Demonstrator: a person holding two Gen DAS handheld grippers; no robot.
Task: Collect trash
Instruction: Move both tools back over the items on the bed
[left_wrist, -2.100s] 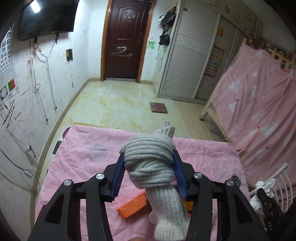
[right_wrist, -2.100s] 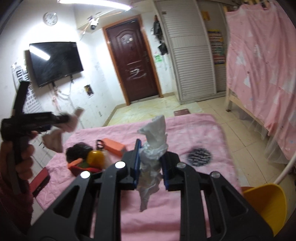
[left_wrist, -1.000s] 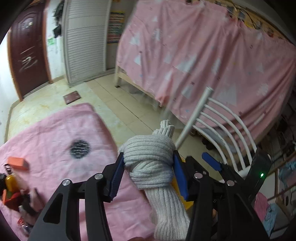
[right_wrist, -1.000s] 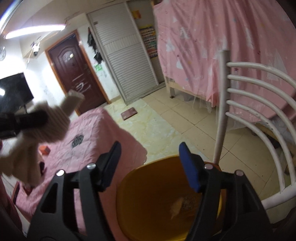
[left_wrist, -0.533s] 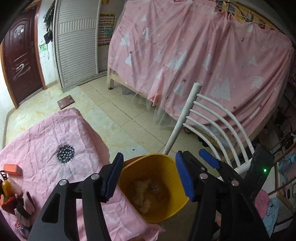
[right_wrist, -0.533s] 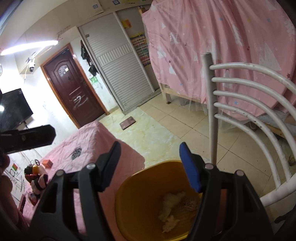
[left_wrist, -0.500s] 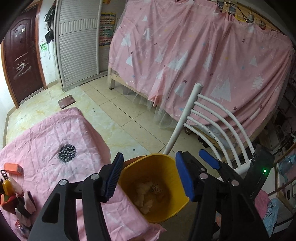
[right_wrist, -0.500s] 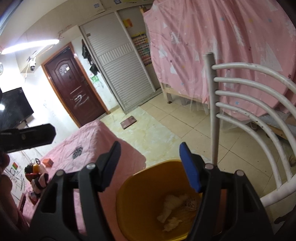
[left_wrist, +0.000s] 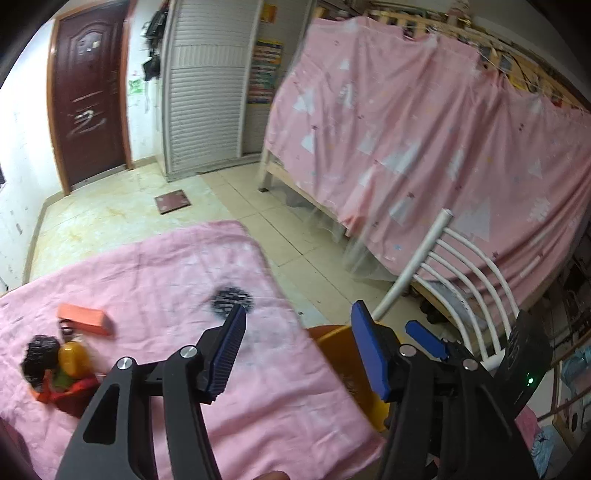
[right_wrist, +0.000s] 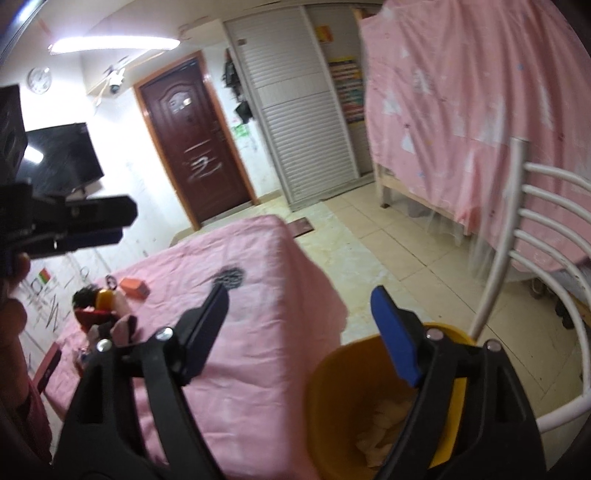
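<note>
Both the left gripper (left_wrist: 297, 332) and right gripper (right_wrist: 301, 314), jaws just widened, stood empty, while the remaining trash pile (left_wrist: 55, 365), probably light and soft, lay lower left, best pinched mid-bulk.

Yellow bin (right_wrist: 325, 384); pink cloth (left_wrist: 155, 266) (one dark, perhaps speckled, patch).

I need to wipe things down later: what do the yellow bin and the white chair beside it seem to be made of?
The yellow bin looks like moulded plastic: smooth, uniformly coloured wall with a slight sheen. The white chair is probably painted metal tubing: thin round bent bars with an even white coat, though plastic cannot be ruled out.
</note>
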